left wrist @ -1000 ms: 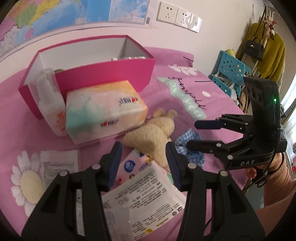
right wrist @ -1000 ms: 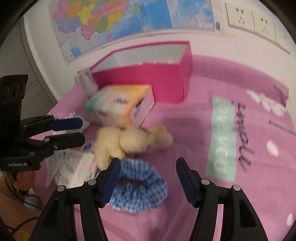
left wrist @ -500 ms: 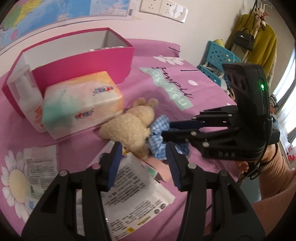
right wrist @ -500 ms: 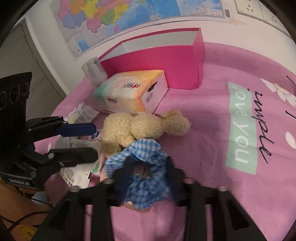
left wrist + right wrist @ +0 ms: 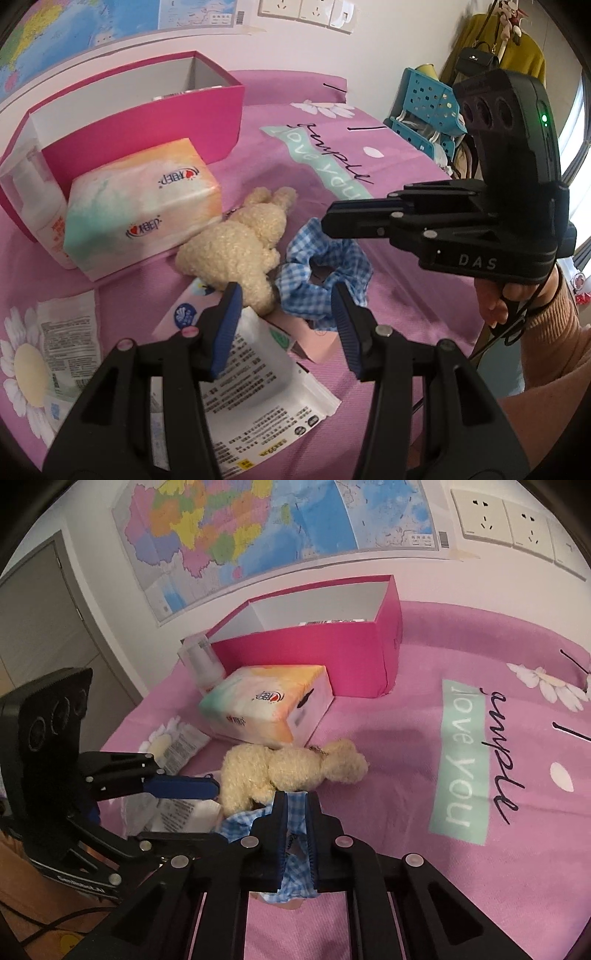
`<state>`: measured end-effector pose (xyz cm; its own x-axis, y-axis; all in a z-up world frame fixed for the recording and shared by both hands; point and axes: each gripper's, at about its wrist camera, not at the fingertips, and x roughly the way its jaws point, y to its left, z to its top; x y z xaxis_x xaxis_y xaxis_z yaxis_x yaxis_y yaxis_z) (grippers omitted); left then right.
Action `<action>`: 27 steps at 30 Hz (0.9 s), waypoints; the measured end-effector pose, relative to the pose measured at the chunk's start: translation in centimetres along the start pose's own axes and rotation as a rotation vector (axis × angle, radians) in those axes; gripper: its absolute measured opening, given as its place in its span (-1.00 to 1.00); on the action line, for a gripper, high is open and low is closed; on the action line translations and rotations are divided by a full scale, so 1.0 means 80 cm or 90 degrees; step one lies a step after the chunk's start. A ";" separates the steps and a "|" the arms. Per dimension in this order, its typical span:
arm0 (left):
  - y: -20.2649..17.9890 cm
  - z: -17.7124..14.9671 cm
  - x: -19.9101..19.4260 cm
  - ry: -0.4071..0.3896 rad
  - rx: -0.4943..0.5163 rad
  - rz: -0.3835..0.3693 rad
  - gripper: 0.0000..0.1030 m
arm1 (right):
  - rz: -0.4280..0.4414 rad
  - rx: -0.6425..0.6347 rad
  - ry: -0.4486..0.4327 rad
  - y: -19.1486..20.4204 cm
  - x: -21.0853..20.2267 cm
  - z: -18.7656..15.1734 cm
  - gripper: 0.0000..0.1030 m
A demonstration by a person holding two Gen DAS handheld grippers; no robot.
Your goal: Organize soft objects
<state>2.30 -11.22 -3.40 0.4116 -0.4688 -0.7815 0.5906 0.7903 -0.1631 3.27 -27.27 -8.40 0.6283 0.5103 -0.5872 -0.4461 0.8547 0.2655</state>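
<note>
Left wrist view: the left gripper (image 5: 286, 321) fills the lower frame, jaws partly open and holding nothing, above printed packets (image 5: 255, 384). At centre a blue checked scrunchie (image 5: 325, 273) lies on the pink cloth (image 5: 406, 295), touching a cream plush toy (image 5: 236, 251). The right gripper (image 5: 328, 223) reaches in from the right.

Right wrist view: low in the centre, the right gripper's jaws are pinched shut on the scrunchie's fabric. A pink box (image 5: 332, 653) sits open at upper centre. The scrunchie looks light, soft and floppy; one bunched fold probably gives enough hold.
</note>
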 end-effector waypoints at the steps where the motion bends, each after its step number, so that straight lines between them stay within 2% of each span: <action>1: 0.000 0.000 0.000 0.000 0.000 -0.001 -0.01 | -0.005 0.000 0.003 -0.001 0.001 0.001 -0.79; 3: 0.000 0.000 0.001 0.000 0.000 0.000 -0.01 | -0.007 -0.003 0.013 0.000 0.006 0.000 -0.51; 4: 0.000 0.000 0.002 0.000 0.000 0.000 -0.01 | -0.010 0.002 0.017 -0.001 0.010 0.000 -0.10; 5: -0.001 0.001 0.003 0.000 0.001 0.001 -0.01 | -0.010 0.006 0.018 -0.001 0.013 0.001 0.16; 7: -0.001 0.001 0.003 0.001 0.001 0.002 -0.01 | -0.006 -0.002 0.016 0.003 0.019 0.000 0.16; 9: -0.001 0.000 0.004 0.001 0.002 0.003 -0.01 | 0.001 0.002 0.029 0.002 0.029 0.002 0.13; 10: -0.001 0.000 0.004 0.002 0.002 0.003 -0.01 | 0.008 0.005 0.034 0.001 0.034 0.002 0.03; 11: -0.001 0.000 0.005 0.002 0.002 0.003 -0.01 | 0.015 0.005 0.039 -0.001 0.039 0.001 -0.29; 13: 0.000 0.000 0.004 0.001 0.003 0.002 -0.01 | 0.019 0.005 0.052 -0.003 0.045 0.000 -0.77; 18: -0.001 0.000 -0.002 -0.005 0.005 -0.018 -0.01 | 0.030 0.002 0.027 -0.002 0.026 0.000 -0.83; 21: -0.001 0.003 -0.008 -0.013 0.004 -0.042 0.11 | 0.042 0.002 -0.010 0.001 0.003 0.010 -0.84; 27: 0.009 0.023 -0.020 -0.037 -0.012 -0.073 0.12 | 0.057 -0.013 -0.072 0.015 -0.028 0.038 -0.84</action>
<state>3.34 -10.66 -1.19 0.3814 -0.5784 -0.7211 0.6231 0.7371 -0.2616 3.25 -27.09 -4.39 0.6524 0.5926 -0.4724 -0.5153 0.8039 0.2969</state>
